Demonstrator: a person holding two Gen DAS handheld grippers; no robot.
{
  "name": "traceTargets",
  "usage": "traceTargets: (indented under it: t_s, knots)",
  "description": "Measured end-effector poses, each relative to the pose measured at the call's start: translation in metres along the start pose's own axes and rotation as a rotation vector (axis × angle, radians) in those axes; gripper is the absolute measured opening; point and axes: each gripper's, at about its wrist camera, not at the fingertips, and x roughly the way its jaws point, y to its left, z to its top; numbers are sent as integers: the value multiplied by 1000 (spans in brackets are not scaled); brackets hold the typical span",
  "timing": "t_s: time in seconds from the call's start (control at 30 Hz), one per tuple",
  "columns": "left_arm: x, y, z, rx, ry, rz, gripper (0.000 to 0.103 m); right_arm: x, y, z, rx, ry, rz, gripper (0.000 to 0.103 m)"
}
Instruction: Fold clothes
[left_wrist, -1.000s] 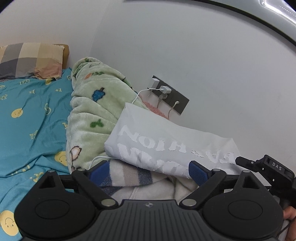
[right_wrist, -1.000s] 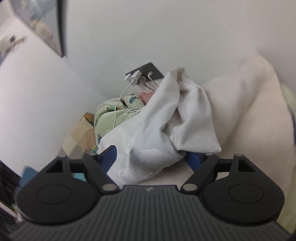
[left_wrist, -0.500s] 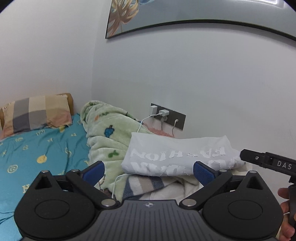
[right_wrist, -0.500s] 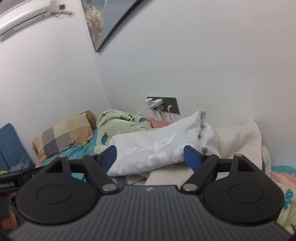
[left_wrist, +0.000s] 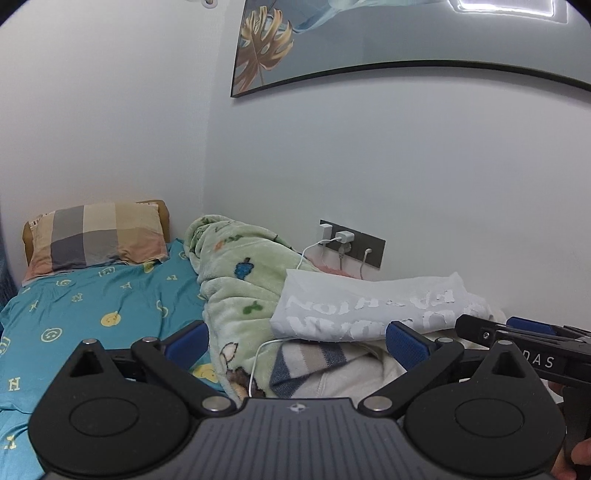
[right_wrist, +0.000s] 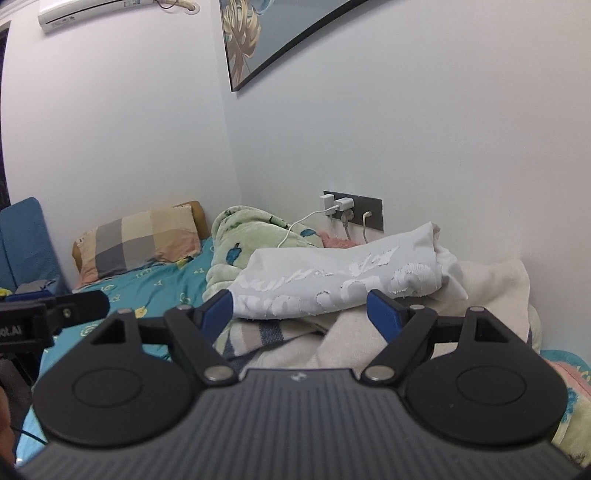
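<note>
A folded white T-shirt with cracked white lettering lies on top of a pile of folded clothes against the wall; it also shows in the right wrist view. Under it are a striped garment and a cream garment. My left gripper is open and empty, held back from the pile. My right gripper is open and empty, also short of the shirt. The right gripper's body shows at the right of the left wrist view.
A green fleece blanket is bunched left of the pile. The bed has a blue sheet and a checked pillow. A wall socket with chargers and a white cable is behind the pile.
Both grippers have let go of the white shirt and pulled back and up from the pile. The shirt now rests folded on top of the stack.
</note>
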Motion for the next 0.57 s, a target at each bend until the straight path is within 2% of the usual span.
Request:
traceTargets:
  t_s: [0.57]
  knots:
    - [-8, 4, -3, -3, -1, 6, 103, -3, 5, 4, -14, -6, -27, 81]
